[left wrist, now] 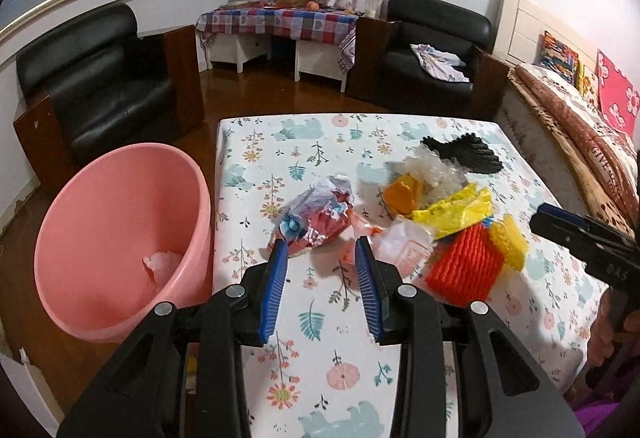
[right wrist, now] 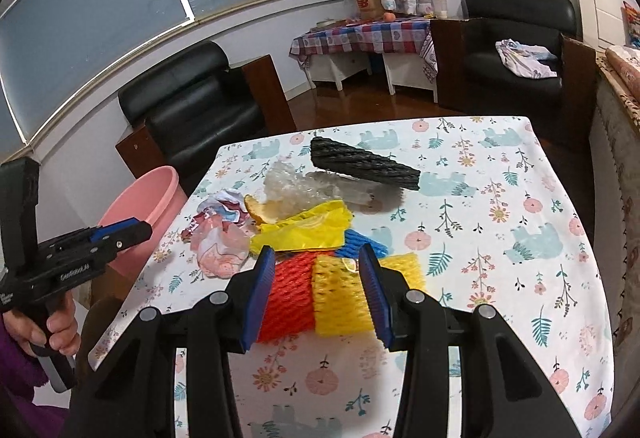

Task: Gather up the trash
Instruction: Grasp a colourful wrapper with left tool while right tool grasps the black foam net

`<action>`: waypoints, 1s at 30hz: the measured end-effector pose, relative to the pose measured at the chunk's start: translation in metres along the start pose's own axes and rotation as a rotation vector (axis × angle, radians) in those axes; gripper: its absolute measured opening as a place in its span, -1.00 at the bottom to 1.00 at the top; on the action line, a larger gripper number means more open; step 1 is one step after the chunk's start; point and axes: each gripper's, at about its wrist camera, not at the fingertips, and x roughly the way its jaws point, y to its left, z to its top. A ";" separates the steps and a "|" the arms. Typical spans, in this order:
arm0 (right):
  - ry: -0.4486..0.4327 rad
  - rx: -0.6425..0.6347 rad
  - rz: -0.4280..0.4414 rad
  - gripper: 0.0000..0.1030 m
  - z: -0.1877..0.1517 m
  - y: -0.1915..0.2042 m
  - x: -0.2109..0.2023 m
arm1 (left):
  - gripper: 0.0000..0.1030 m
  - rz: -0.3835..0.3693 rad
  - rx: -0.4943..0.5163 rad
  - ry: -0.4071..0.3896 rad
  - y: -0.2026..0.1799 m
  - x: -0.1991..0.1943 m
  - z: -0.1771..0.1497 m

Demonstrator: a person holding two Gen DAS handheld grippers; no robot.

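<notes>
- Left gripper (left wrist: 322, 248) gapes wide and empty, with the crumpled red-and-white plastic wrapper (left wrist: 316, 215) on the floral tablecloth just ahead of its fingertips.
- Right gripper (right wrist: 316, 258) is equally spread, empty, over the red foam fruit net (right wrist: 286, 296).
- Round pink plastic basin (left wrist: 120, 238) stands left, beside the table.

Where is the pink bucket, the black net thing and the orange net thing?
pink bucket (left wrist: 120, 177), left wrist view, inner back wall.
black foam net (right wrist: 360, 161), right wrist view, middle of its top.
orange foam net (left wrist: 464, 266), left wrist view, centre of its ribbed face.
</notes>
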 end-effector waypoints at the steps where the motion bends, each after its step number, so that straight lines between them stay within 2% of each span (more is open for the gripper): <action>1: -0.001 0.004 0.002 -0.17 0.000 -0.002 0.000 | -0.32 0.000 0.003 0.003 -0.001 0.003 0.004; 5: -0.001 0.017 0.015 -0.17 0.002 -0.008 0.002 | -0.32 0.006 0.051 0.000 -0.005 0.016 0.018; 10: 0.006 0.024 0.044 -0.17 0.007 -0.015 0.003 | -0.32 -0.020 0.121 0.091 -0.001 0.053 0.034; 19: 0.017 -0.002 0.065 -0.17 0.014 -0.023 0.006 | -0.32 -0.035 0.199 0.194 0.004 0.098 0.043; 26: 0.010 -0.072 0.055 -0.13 0.034 -0.021 0.012 | -0.33 -0.066 0.244 0.223 0.002 0.111 0.042; 27: 0.011 -0.086 0.051 -0.13 0.038 -0.021 0.014 | -0.40 -0.070 0.240 0.216 0.002 0.111 0.041; 28: 0.012 -0.095 0.047 -0.13 0.041 -0.021 0.015 | -0.62 -0.074 0.238 0.211 0.003 0.110 0.040; 30: 0.014 -0.122 0.039 -0.13 0.048 -0.020 0.019 | -0.72 -0.076 0.224 0.202 0.003 0.108 0.039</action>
